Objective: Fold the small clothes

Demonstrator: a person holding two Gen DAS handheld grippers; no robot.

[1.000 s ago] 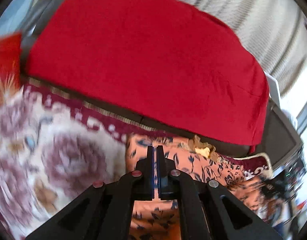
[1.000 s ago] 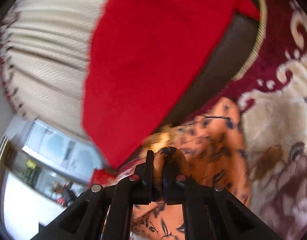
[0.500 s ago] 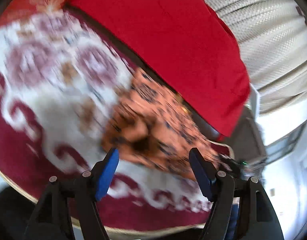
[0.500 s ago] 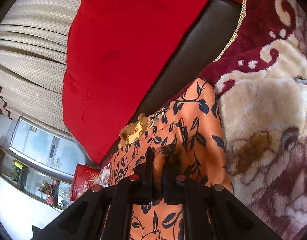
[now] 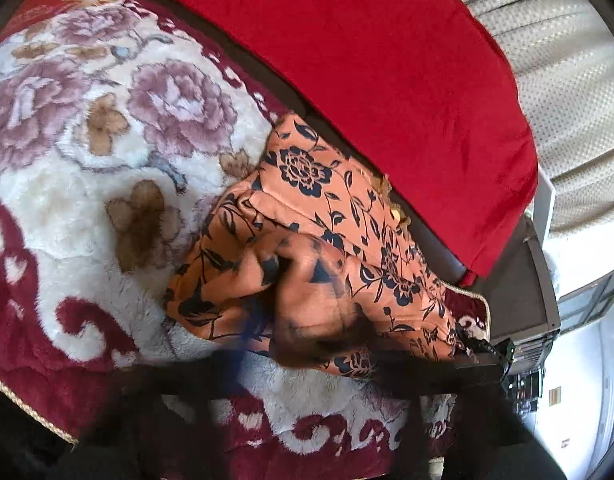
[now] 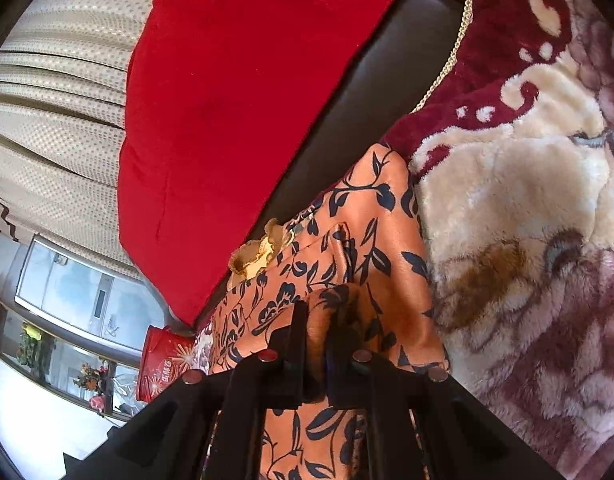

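Observation:
An orange garment with dark blue flower print (image 5: 331, 216) lies bunched on a plush floral blanket (image 5: 107, 160), its far edge against the red cushion. It also shows in the right wrist view (image 6: 371, 240). My right gripper (image 6: 317, 340) is shut on a raised fold of this garment. My left gripper (image 5: 307, 364) is a dark motion blur low in its view, near the garment's front edge; its jaw state is unclear.
A large red cushion (image 5: 367, 60) leans behind the garment on a dark leather sofa seat (image 6: 367, 92). Beige curtains (image 6: 59, 88) hang behind. A red gift box (image 6: 163, 364) stands at the left in the right wrist view.
My left gripper let go of the garment, opened wide and pulled back; it is now blurred in motion. My right gripper stays shut on the fold and has hardly moved.

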